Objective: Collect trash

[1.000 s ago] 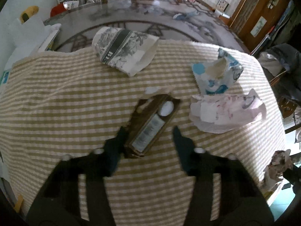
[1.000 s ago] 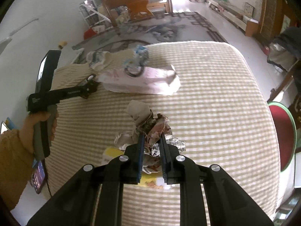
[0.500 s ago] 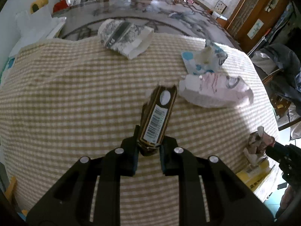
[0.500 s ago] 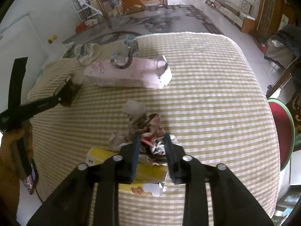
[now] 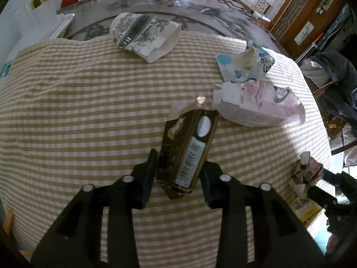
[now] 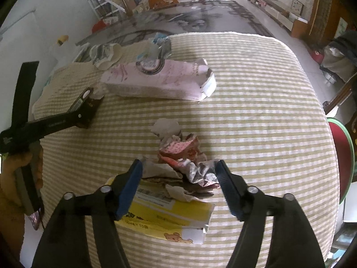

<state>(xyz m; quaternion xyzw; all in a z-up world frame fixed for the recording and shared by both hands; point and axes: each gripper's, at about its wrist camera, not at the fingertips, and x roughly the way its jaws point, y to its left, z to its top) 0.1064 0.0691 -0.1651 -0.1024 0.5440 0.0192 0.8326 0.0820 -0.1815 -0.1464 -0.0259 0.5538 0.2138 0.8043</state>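
A brown carton [image 5: 189,147] with a barcode label stands tilted between the pads of my left gripper [image 5: 179,174]. The jaws are opening a little, and both pads still lie against its sides. In the right wrist view the same carton [image 6: 86,102] is held low over the striped cloth. My right gripper [image 6: 178,174] is opening. A crumpled pink and silver wrapper wad [image 6: 185,163] lies loose between its fingers, on top of a yellow box [image 6: 169,214]. From the left wrist view that wad [image 5: 305,169] is at the table's right edge.
A flattened pink tissue pack [image 5: 256,109] lies just beyond the carton, with a torn blue and white wrapper [image 5: 245,67] behind it. A grey patterned paper bag [image 5: 145,35] sits at the far edge of the striped cloth [image 5: 89,111]. A person's hand [image 6: 20,167] holds the left gripper.
My left gripper closed on the brown carton and drew it up off the cloth; its jaws now stand slightly wider. My right gripper let go of the crumpled wad and spread around it.
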